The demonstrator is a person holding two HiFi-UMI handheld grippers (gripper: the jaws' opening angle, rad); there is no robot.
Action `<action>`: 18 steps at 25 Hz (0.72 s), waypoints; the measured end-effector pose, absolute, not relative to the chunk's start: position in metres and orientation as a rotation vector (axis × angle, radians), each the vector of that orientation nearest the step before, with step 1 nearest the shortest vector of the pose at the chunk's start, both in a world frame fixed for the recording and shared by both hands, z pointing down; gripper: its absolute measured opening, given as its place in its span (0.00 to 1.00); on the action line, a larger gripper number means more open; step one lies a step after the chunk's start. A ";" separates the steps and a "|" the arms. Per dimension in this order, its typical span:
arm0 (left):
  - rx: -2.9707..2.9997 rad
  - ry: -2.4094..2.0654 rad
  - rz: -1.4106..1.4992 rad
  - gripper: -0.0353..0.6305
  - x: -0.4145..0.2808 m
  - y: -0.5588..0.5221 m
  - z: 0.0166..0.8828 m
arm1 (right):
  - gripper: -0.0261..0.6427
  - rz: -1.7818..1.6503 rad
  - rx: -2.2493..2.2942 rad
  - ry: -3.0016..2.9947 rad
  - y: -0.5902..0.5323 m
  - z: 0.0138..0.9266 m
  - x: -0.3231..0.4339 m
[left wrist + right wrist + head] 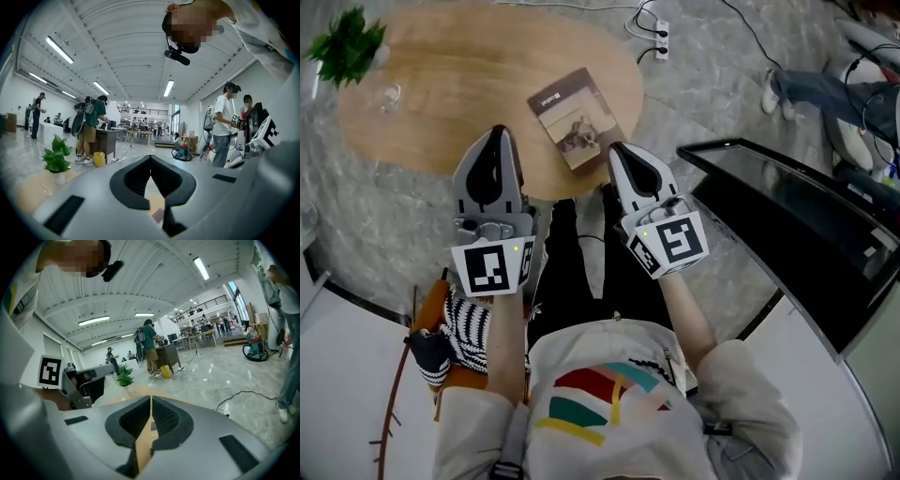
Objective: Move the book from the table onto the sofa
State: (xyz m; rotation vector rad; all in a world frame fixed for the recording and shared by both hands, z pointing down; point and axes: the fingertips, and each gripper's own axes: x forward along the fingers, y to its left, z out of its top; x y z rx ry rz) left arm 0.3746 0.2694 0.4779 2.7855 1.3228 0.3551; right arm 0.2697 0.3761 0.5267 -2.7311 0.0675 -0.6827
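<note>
Close in front of the person, both tools are held out side by side over the near rim of the counter.

- Grey left gripper: fingers pressed together at the tips, nothing between them. Tips sit above the counter's near edge.
- Grey right gripper: fingers likewise closed tip to tip, empty. Tips sit at the rim, just short of the target.
- Oval pale-wood counter: bare wood under and ahead of both tools.
- Thin brown-and-white paperback book: flat on the counter, cover up, close to the near right edge.
  - Long axis runs on a diagonal, from far-left to near-right.
  - Its near short edge lies just beyond the right gripper's tips, a little to their left.
  - From the left gripper it lies further off, ahead and to the right.
- Judgement: the right gripper is the nearer one. Its fingers would have to part before they could take the near edge, and the book's slant means that edge meets them at an angle.
- Further back, far left: clear drinking glass, then a small leafy green plant. Both are well apart from the book.
- Sofa: I cannot pick it out with certainty.
</note>
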 end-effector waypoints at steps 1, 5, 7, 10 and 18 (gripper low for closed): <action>2.774 1.332 0.385 0.06 0.371 0.277 0.491 | 0.07 -0.709 -2.731 0.080 0.378 0.539 0.270; 2.758 1.366 0.469 0.06 0.368 0.306 0.552 | 0.07 -0.857 -2.750 0.091 0.390 0.608 0.282; 2.758 1.351 0.531 0.06 0.364 0.310 0.585 | 0.07 -0.987 -2.725 0.109 0.389 0.650 0.277; 2.768 1.324 0.591 0.06 0.358 0.309 0.617 | 0.07 -1.085 -2.652 0.157 0.378 0.694 0.268; 2.776 1.349 0.686 0.06 0.343 0.320 0.675 | 0.07 -1.293 -2.604 0.331 0.348 0.763 0.245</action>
